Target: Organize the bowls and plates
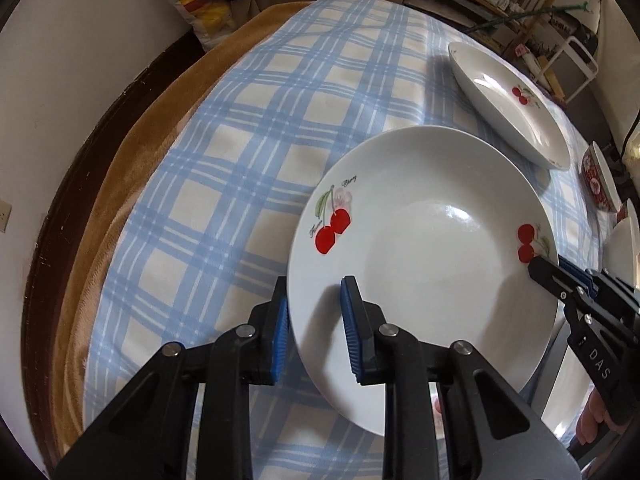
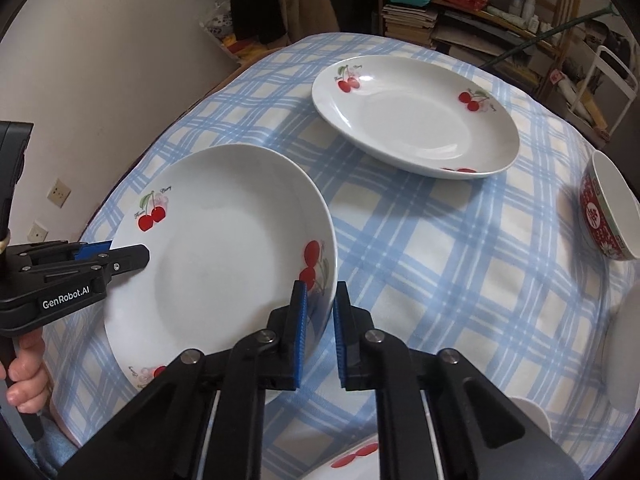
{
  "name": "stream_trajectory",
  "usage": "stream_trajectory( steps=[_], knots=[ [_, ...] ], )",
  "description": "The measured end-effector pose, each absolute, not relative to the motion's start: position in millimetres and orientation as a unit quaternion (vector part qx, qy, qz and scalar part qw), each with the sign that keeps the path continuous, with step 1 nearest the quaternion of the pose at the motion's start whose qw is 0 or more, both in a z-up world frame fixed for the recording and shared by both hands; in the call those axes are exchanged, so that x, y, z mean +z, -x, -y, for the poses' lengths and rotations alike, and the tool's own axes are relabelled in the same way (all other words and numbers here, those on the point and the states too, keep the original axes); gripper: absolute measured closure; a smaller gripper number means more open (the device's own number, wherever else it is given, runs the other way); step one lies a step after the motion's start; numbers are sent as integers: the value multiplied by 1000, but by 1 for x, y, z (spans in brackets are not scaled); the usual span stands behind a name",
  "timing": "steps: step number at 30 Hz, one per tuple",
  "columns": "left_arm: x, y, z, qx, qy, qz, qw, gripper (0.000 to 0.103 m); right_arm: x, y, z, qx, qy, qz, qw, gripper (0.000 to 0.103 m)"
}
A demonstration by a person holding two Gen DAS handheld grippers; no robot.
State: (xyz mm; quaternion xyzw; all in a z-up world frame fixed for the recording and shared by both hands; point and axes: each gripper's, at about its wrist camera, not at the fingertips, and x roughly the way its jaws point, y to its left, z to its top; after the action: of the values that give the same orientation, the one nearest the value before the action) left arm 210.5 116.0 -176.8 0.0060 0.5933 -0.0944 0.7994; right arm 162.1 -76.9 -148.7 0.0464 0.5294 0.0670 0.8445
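Plates with red cherry prints are showing on the blue-checked cloth (image 2: 420, 280) covering the counter: two in full, plus the edge of a third (image 2: 352, 462) peeking in at the bottom of the right wrist view. Both grippers are working on the near plate (image 2: 224, 248). At its left rim the left gripper (image 1: 314, 330) is straddling the edge, one pad under and outside, the other over the inside, with the jaws apart and a gap showing on each side of the rim. At its right rim the right gripper (image 2: 321, 334) is straddling the edge beside a cherry print, jaws likewise set to either side; I cannot tell whether the pads are pressing the rim or standing just off it. The near plate is tilting, its left side sitting higher than the cloth, and nothing is lying in it. Farther back and to the right, the second plate (image 2: 416, 116) is resting flat on the cloth, well apart from the first, also holding nothing. At the far right one red patterned bowl (image 2: 608, 208) with a white inside is standing near the cloth's edge, and a white vessel (image 1: 620, 248) is showing just beside it, too cropped to identify.
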Motion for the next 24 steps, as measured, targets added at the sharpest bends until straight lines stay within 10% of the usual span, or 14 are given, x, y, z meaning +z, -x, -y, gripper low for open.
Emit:
stream_trajectory(
  steps=[24],
  knots=[
    [-132, -180, -89, -125, -17, -553, 823, 86, -126, -145, 117, 54, -80, -519, 849, 90]
  ],
)
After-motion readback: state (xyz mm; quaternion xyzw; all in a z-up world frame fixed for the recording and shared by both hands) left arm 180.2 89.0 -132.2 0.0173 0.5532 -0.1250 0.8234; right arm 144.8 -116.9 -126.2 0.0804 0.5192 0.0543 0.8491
